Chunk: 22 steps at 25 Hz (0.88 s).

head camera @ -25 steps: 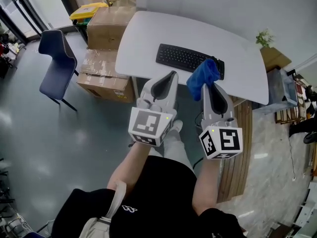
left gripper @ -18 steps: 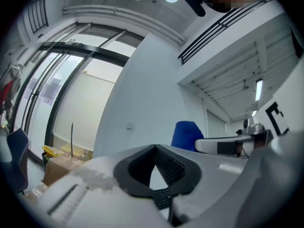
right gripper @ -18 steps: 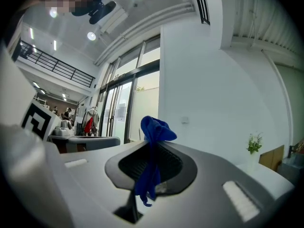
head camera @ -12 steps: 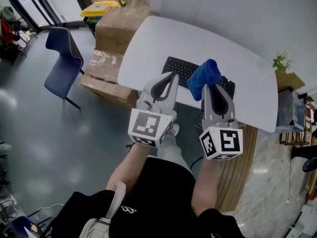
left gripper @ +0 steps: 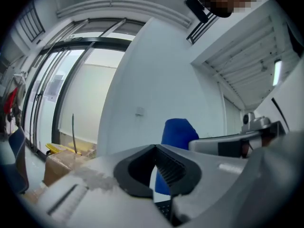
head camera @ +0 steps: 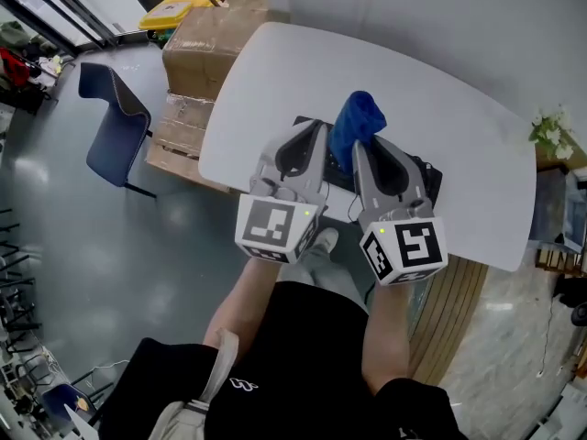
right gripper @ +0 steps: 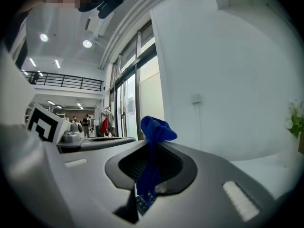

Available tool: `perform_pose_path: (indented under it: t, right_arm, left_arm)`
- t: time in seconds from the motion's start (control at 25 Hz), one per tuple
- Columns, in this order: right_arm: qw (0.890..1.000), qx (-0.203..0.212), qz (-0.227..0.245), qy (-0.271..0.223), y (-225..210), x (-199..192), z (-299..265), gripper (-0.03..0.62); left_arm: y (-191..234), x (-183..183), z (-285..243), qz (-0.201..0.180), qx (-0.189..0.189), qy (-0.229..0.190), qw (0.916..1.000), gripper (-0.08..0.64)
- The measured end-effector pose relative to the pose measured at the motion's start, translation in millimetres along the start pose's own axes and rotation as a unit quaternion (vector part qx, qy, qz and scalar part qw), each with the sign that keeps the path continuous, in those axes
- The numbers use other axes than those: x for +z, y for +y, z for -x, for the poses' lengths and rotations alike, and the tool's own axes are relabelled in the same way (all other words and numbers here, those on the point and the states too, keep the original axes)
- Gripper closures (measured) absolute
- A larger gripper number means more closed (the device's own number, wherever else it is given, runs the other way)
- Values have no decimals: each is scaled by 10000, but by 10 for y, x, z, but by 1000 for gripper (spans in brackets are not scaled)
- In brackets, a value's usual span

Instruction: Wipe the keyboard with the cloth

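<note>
Right tongs [head camera: 360,145] are clamping a crumpled blue cloth [head camera: 356,117] over the black keyboard [head camera: 425,175]; left tongs [head camera: 318,131] are sitting closed, empty.

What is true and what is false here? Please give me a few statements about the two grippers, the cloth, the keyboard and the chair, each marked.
1. The right gripper pinches the crumpled blue cloth between its jaws. True.
2. The left gripper holds a second cloth. False: its jaws are together with nothing between them.
3. The flat black keyboard lies on the white rounded table. True.
4. The dark blue chair is pushed in under the table. False: it stands on the grey floor to the left, apart from the table, with brown cardboard boxes between.
</note>
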State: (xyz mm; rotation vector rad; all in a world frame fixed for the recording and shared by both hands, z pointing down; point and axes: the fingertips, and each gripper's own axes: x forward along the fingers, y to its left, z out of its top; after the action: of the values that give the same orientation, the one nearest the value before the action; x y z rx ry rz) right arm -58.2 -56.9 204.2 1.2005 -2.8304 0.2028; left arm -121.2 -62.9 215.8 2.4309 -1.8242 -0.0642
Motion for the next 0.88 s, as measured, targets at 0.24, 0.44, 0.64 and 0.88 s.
perform_pose_path:
  t: [0.24, 0.44, 0.64, 0.88]
  right_arm:
    - [9985, 354, -301, 292, -110, -334, -301, 554]
    - [9962, 478, -490, 542, -171, -554, -586, 554]
    - [9924, 640, -492, 928, -232, -628, -870, 554]
    - [9857, 811, -610, 1345, -167, -1085, -1294, 554]
  left_arm:
    - [341, -362, -129, -109, 468, 494, 9976, 571]
    - [543, -564, -227, -5, 630, 739, 9953, 571]
    - [625, -698, -418, 271, 674, 947, 9928, 571]
    - [932, -1211, -501, 625, 827, 1234, 9869, 571]
